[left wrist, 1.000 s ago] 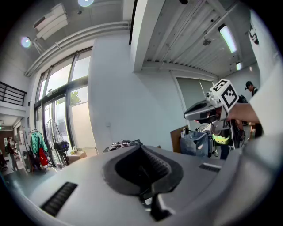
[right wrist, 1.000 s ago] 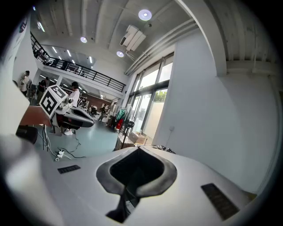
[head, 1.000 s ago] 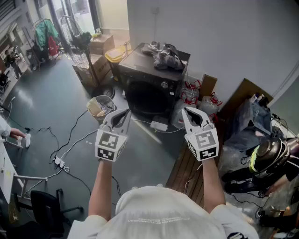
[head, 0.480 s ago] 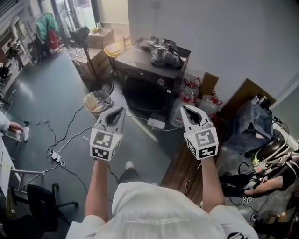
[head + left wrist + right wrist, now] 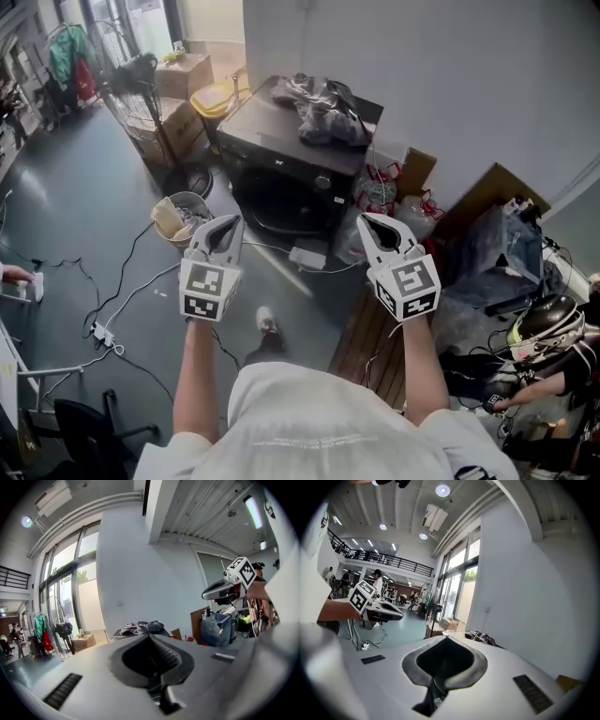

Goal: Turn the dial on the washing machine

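Note:
The dark front-loading washing machine (image 5: 286,178) stands against the white wall, with its small round dial (image 5: 323,181) on the front panel's right side. A heap of grey clothes (image 5: 323,105) lies on its top. Both grippers are held up in the air, well short of the machine. My left gripper (image 5: 231,222) is shut with nothing in it, and my right gripper (image 5: 367,219) is likewise shut and holds nothing. In the left gripper view the jaws (image 5: 150,637) meet at a point, with the clothes (image 5: 143,627) beyond. The right gripper view shows closed jaws (image 5: 446,638) too.
A bin of rubbish (image 5: 178,217) stands left of the machine, with a fan (image 5: 131,75), cardboard boxes (image 5: 183,75) and a yellow tub (image 5: 214,97) behind. A white power strip (image 5: 307,257) and cables (image 5: 122,300) lie on the floor. A wooden pallet (image 5: 370,333) and bags (image 5: 487,253) are at the right.
The person has stepped toward the washing machine, which now sits nearer in the head view; a foot shows below. Both grippers stay shut and raised.

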A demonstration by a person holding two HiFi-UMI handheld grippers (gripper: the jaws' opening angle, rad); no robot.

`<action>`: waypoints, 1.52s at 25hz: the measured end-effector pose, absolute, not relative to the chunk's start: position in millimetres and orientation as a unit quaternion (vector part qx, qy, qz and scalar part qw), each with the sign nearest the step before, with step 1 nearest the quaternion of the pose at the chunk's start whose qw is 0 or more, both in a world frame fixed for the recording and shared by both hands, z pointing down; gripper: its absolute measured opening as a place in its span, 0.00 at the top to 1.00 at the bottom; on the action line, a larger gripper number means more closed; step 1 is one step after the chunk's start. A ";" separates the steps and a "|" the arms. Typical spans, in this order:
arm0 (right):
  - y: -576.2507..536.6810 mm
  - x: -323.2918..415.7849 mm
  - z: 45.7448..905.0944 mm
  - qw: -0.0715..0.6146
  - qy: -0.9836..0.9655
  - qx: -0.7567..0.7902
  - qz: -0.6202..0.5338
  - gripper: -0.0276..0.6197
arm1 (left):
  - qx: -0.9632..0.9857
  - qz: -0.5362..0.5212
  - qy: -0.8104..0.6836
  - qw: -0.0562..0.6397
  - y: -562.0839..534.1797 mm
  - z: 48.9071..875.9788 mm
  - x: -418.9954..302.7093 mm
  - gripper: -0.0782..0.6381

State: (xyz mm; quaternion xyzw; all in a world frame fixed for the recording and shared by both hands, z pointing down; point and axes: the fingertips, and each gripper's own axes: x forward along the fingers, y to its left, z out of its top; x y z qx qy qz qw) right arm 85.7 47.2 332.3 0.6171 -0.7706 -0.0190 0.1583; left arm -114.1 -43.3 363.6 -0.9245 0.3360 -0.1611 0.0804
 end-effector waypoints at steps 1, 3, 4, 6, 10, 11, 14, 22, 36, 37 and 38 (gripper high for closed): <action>30.5 86.0 331.1 0.164 -0.769 0.617 -0.017 0.93 | -0.927 -0.160 0.331 0.079 -58.8 361.6 -111.8 0.87; -0.8 85.6 331.3 0.169 -0.768 0.618 -0.011 0.93 | -0.931 -0.156 0.321 0.072 -87.3 359.7 -109.2 0.87; -15.5 85.3 332.0 0.169 -0.767 0.620 -0.009 0.93 | -0.932 -0.157 0.319 0.068 -102.3 361.3 -109.7 0.87; -43.0 84.3 334.4 0.166 -0.766 0.621 -0.002 0.93 | -0.931 -0.162 0.321 0.060 -132.6 367.5 -113.1 0.87; -87.2 78.9 341.0 0.151 -0.775 0.612 0.036 0.93 | -0.933 -0.158 0.319 0.047 -181.2 370.7 -116.9 0.87; -95.2 77.6 342.0 0.151 -0.776 0.611 0.042 0.93 | -0.934 -0.157 0.317 0.045 -190.7 371.1 -117.0 0.87; -114.0 75.8 345.2 0.156 -0.772 0.614 0.049 0.93 | -0.936 -0.159 0.312 0.038 -216.1 377.3 -117.4 0.87; -145.0 98.2 358.4 0.191 -0.737 0.647 0.044 0.93 | -0.943 -0.156 0.295 -0.001 -255.6 395.2 -89.3 0.87; -180.3 165.1 391.6 0.215 -0.762 0.608 0.062 0.93 | -0.938 -0.221 0.258 -0.075 -264.8 478.7 11.8 0.67; -182.8 171.3 393.8 0.217 -0.764 0.604 0.063 0.93 | -0.936 -0.223 0.260 -0.081 -264.8 483.4 19.1 0.66; -185.0 177.6 395.9 0.219 -0.767 0.600 0.064 0.93 | -0.935 -0.225 0.261 -0.087 -264.7 488.5 26.7 0.66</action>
